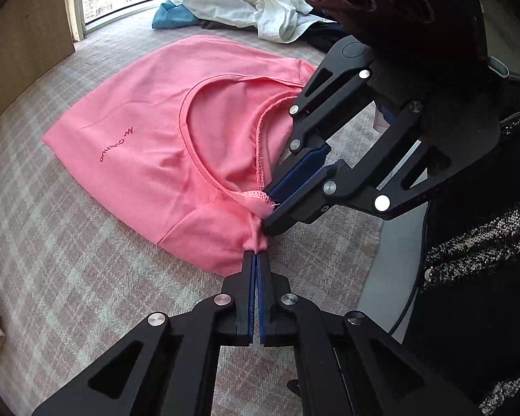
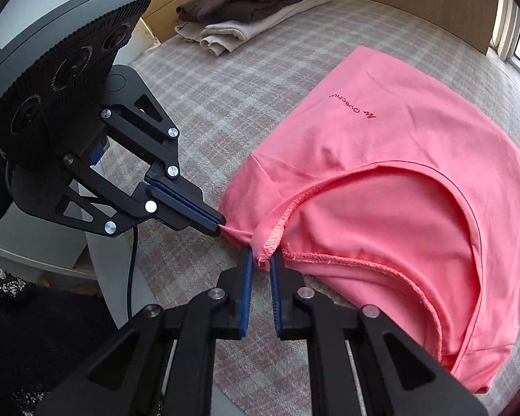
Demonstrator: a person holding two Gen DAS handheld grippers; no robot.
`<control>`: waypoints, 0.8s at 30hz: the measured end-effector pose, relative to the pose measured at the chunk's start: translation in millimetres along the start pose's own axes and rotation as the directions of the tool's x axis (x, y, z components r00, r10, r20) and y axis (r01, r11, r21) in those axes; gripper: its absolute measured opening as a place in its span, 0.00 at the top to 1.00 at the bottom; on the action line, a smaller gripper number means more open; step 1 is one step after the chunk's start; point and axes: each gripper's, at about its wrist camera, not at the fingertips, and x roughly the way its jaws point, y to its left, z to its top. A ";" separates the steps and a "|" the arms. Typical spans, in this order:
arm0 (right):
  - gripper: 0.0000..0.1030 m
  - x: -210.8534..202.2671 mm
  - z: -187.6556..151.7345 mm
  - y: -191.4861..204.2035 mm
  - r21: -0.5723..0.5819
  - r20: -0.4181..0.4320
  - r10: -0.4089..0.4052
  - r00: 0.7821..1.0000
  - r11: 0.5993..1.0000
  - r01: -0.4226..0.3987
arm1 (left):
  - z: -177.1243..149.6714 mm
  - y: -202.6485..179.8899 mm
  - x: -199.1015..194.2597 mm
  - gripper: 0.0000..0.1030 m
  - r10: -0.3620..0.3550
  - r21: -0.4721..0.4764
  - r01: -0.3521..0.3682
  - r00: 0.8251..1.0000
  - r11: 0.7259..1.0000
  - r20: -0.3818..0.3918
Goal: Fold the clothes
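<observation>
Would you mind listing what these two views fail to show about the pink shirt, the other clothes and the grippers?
- Pink cotton T-shirt: far side hidden under its own folded layers in both views; its lower right corner is cut by the right wrist frame edge.
- White crumpled garment pile: partly blocked by the right gripper body in the left wrist view.
- Folded brown and beige clothes stack: item count unclear.
- Left gripper: fabric between its tips hidden.
</observation>
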 end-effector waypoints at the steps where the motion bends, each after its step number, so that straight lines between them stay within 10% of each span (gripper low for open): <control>1: 0.90 -1.1 -2.1 -3.4 0.010 -0.007 -0.011 1.000 1.000 0.011 | -0.4 1.0 0.0 1.00 -0.001 0.001 0.001 1.000 1.000 -0.003; 12: 0.71 -3.0 15.8 16.7 -0.024 0.013 -0.030 0.999 0.999 0.030 | 2.4 0.3 -16.7 0.98 0.009 0.025 -0.009 1.000 1.000 0.016; 16: 0.89 6.1 18.1 10.6 -0.025 -0.006 -0.085 0.996 0.996 0.084 | 10.1 -8.0 1.6 0.99 0.009 0.023 -0.009 1.000 1.000 -0.009; 24: 0.90 -22.3 11.8 -37.2 0.128 0.014 0.005 1.000 0.992 -0.007 | 4.3 -2.7 -2.3 1.00 0.013 0.016 -0.012 1.000 1.000 -0.026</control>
